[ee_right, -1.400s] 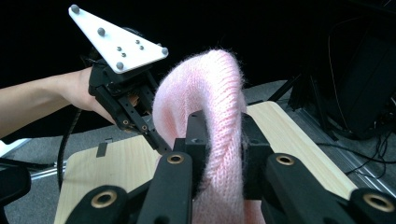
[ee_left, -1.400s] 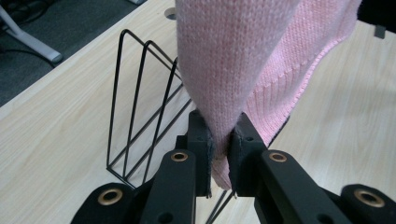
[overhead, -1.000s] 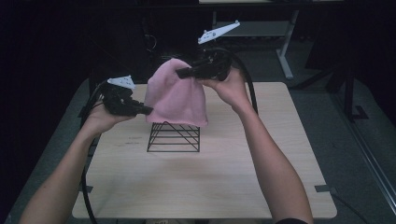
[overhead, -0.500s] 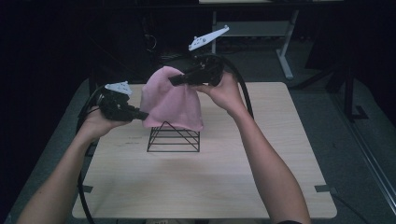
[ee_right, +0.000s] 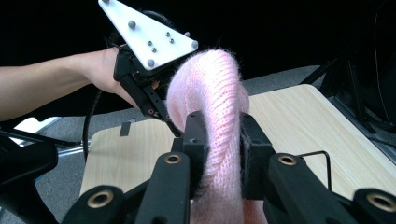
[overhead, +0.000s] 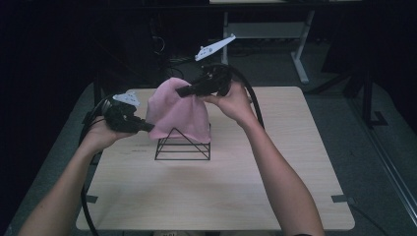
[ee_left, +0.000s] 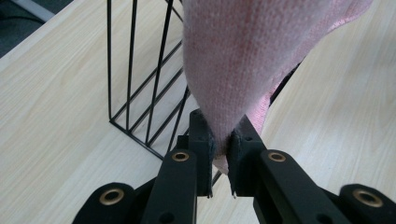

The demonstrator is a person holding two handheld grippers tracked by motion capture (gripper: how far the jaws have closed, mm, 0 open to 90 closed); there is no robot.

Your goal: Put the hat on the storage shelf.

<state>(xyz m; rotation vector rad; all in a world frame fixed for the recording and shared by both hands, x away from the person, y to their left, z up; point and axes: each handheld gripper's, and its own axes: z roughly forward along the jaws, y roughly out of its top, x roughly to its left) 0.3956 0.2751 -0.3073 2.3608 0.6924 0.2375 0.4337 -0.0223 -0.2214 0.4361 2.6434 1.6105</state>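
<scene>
Pink knit cloth (overhead: 178,114) draped over black wire rack (overhead: 183,146) at table (overhead: 295,196) ctr, L gripper (overhead: 147,127) clamped on its 9 o'clock edge, R gripper (overhead: 183,90) pinching a thick fold at 12 o'clock, above rack.

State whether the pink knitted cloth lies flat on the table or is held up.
Held up: the pink cloth hangs over the wire stand, pinched by the left gripper and right gripper.
</scene>
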